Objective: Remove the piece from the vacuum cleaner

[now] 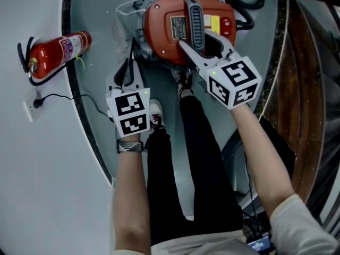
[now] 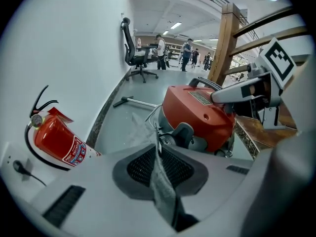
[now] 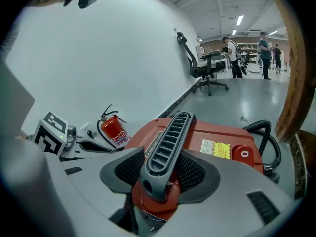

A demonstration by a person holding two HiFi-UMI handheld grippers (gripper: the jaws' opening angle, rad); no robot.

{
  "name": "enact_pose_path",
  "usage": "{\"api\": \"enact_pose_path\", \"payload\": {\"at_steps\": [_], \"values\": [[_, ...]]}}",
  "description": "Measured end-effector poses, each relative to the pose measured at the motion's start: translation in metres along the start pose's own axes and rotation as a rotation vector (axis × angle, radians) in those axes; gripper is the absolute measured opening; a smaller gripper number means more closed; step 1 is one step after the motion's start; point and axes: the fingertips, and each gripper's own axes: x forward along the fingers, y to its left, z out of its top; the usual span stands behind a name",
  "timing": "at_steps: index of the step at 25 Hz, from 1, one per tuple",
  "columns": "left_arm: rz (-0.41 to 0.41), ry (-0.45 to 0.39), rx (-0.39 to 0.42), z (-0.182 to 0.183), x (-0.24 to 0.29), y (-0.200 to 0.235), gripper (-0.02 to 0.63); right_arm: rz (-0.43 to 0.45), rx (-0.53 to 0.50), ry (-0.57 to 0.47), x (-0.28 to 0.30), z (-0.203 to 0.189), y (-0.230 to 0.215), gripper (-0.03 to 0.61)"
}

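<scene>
The red vacuum (image 1: 164, 31) sits on the grey floor (image 1: 106, 41) at the far middle, close to the white wall (image 1: 32, 158) on the left. An extinguisher (image 1: 56, 52) lies against that wall, left of the vacuum and apart from it.

The right gripper (image 1: 206, 42) is over the vacuum's top. Its jaws stand wide, one on each side of the near end of the grey ribbed handle (image 1: 194, 23). The handle runs away from the jaws towards the far side (no view shows the pads pressing on it).

The left gripper (image 1: 127, 70) is just left of the vacuum's body, on its near side, and points steeply down. Its jaws are narrow and pinch a thin grey strip (image 2: 160, 177). The strip stands on edge between the two pads. It runs from deep in the jaws out past the tips, towards a grey fitting (image 2: 183, 135) low on the vacuum's left side. Whether it joins that fitting cannot be told.
</scene>
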Motion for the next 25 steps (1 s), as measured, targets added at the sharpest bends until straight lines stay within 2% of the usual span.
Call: {"api": "enact_pose_path", "payload": {"at_steps": [9, 25], "values": [[0.013, 0.003, -0.047, -0.005, -0.001, 0.011, 0.04, 0.007, -0.011, -0.01, 0.0, -0.001, 0.0, 0.197], [0.015, 0.017, -0.079, -0.008, -0.003, 0.017, 0.038, 0.009, -0.028, -0.01, -0.001, -0.001, 0.001, 0.198]]}}
